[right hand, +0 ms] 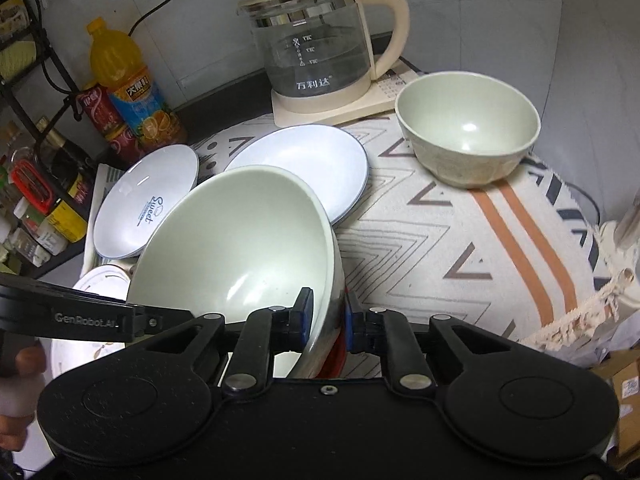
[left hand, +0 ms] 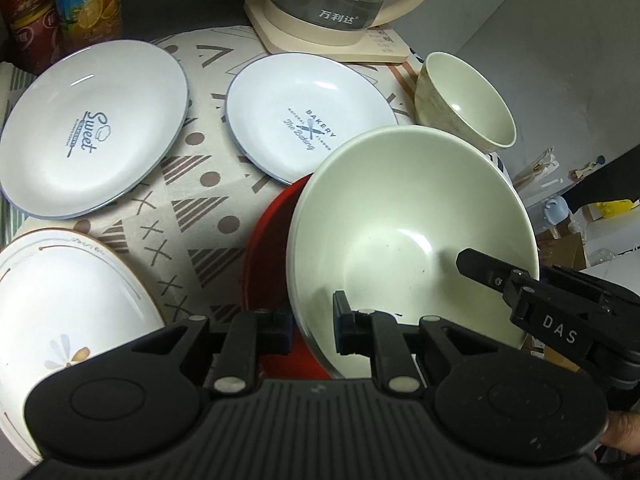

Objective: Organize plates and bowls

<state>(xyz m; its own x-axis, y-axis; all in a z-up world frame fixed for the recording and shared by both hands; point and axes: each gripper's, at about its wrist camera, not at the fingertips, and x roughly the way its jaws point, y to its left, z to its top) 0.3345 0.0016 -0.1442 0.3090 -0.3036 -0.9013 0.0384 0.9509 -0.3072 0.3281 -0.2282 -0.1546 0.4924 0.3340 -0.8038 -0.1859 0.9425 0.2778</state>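
The big pale bowl (right hand: 240,248) hangs tilted over a red dish (left hand: 272,280), its rim pinched by the left tool (left hand: 312,328) and the right tool (right hand: 328,316); uneven lifting could make it slip and chip the bakery plate (left hand: 304,120) on the worktop (right hand: 440,240)

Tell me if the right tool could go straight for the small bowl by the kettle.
Probably not yet. The right tool is shut on the rim of the large bowl, so it must let go first. Beyond that, the cloth toward the small bowl lies bare.
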